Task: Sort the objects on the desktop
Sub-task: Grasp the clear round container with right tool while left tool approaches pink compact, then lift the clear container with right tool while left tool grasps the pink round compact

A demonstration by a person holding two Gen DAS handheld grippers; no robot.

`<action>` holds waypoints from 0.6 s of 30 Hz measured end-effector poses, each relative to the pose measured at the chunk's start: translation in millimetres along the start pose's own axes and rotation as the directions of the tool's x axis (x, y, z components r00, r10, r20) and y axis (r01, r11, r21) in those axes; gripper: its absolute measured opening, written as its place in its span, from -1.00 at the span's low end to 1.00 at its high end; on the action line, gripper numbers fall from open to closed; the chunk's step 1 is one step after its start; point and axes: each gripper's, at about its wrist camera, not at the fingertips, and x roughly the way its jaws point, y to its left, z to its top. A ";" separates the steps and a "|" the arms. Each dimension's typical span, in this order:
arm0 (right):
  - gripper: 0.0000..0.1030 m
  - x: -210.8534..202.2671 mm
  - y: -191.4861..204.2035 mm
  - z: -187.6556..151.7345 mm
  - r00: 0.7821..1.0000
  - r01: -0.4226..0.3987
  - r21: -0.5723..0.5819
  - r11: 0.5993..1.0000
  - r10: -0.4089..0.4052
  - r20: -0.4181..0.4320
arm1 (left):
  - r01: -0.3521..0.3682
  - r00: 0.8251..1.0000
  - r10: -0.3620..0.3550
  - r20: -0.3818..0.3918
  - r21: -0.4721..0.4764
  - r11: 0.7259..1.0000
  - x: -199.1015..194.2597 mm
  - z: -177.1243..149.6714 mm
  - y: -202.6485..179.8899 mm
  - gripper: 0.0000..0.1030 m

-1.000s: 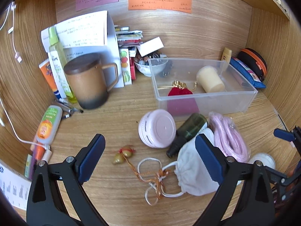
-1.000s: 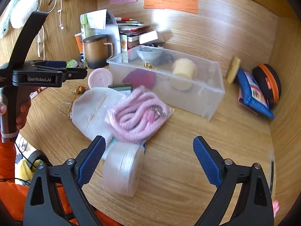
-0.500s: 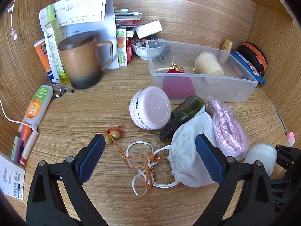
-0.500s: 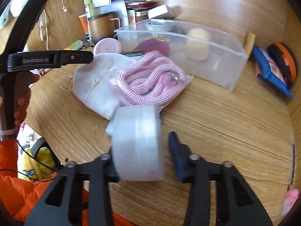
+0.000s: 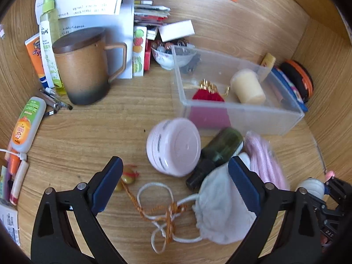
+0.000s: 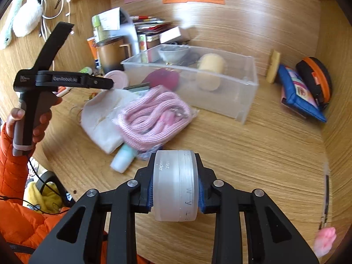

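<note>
The right gripper (image 6: pixel 175 189) has its jaws clamped on a frosted white jar (image 6: pixel 175 186), gripped across its flat ends so the round wall faces the camera, a hold that probably keeps the jar from rolling free. A second ago those jaws stood wide with the jar lying loose on the bench (image 6: pixel 253 165) between them; they have just been closing and now pinch it firmly. Just beyond lie a bagged pink cord (image 6: pixel 151 118), a white drawstring pouch (image 6: pixel 103 118) and a small pale tube (image 6: pixel 123 159), all clustered in front of the clear bin (image 6: pixel 220 96), which already holds a cream candle (image 6: pixel 211 70) and a dark red pouch (image 6: pixel 162 78) and is likely the jar's destination. The left gripper (image 5: pixel 176 187) hovers with jaws wide and nothing between its pads, above the pouch's cord and near a pink tub (image 5: pixel 173 146) and a dark green bottle (image 5: pixel 215 154); compared with a second ago, this view sits closer to them.
</note>
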 end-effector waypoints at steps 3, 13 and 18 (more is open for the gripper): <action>-0.48 1.0 -9.8 4.1 1.000 0.011 0.019 1.000 -0.011 -0.001 | -0.023 1.000 0.023 0.017 0.003 1.000 0.9 7.3 3.5 0.89; -0.48 0.4 -38.5 30.0 0.997 0.075 0.031 0.997 -0.076 0.034 | -0.009 0.997 0.009 -0.071 0.002 1.000 37.4 14.7 16.8 0.89; -0.48 7.6 -44.0 42.3 0.995 0.086 0.026 0.996 -0.087 0.042 | -0.003 0.995 0.004 -0.097 0.018 1.000 50.5 14.4 14.0 0.87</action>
